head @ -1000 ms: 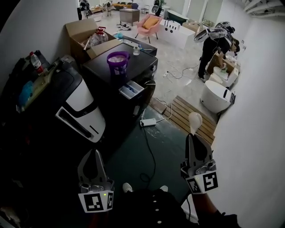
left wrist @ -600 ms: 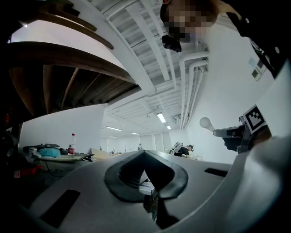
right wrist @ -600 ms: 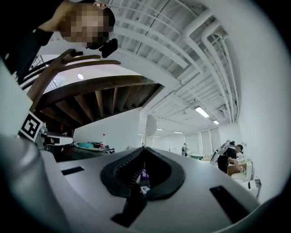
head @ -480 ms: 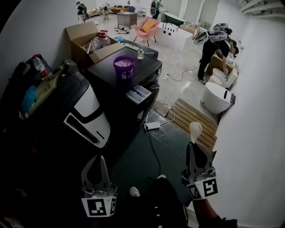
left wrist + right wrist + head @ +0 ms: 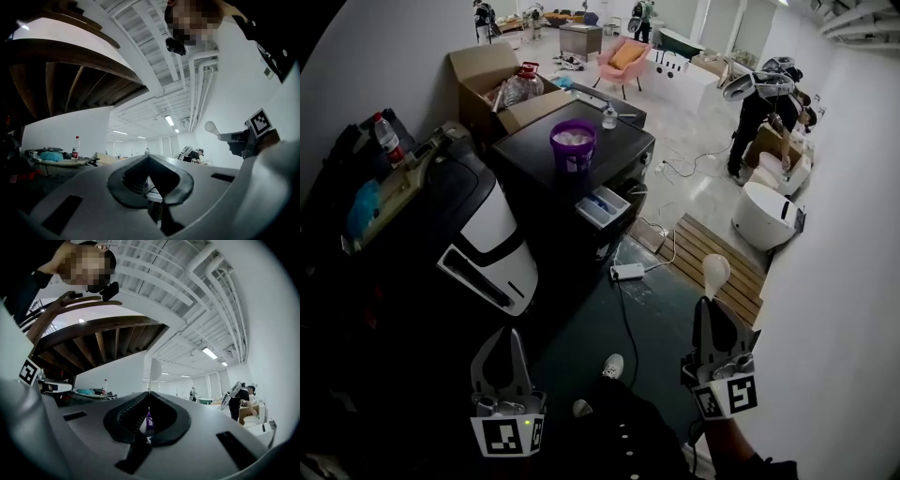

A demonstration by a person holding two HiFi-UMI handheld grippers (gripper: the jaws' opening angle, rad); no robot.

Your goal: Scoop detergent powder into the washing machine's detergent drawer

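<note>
The black washing machine [image 5: 609, 155] stands ahead with its pale detergent drawer [image 5: 603, 207] pulled out at the front. On its top sits a purple tub [image 5: 573, 143] holding white powder. My right gripper [image 5: 709, 302] is low at the right, shut on the handle of a white spoon [image 5: 714, 271] that points upward; its bowl [image 5: 155, 369] rises above the jaw tips in the right gripper view. At the lower left my left gripper [image 5: 508, 332] is shut with nothing in it, jaws meeting at the tip [image 5: 149, 157]. Both are far from the machine.
A white and black appliance [image 5: 487, 246] stands left of the machine, with cardboard boxes [image 5: 492, 73] behind it. A power strip [image 5: 629, 272] and cable lie on the dark floor. At the right are a wooden pallet [image 5: 717, 255], a white tank [image 5: 765, 214] and a person [image 5: 761, 103].
The view has moved forward: the washing machine, tub and drawer sit nearer and lower in frame. Both grippers keep their places and stay shut, the spoon still held upright.
</note>
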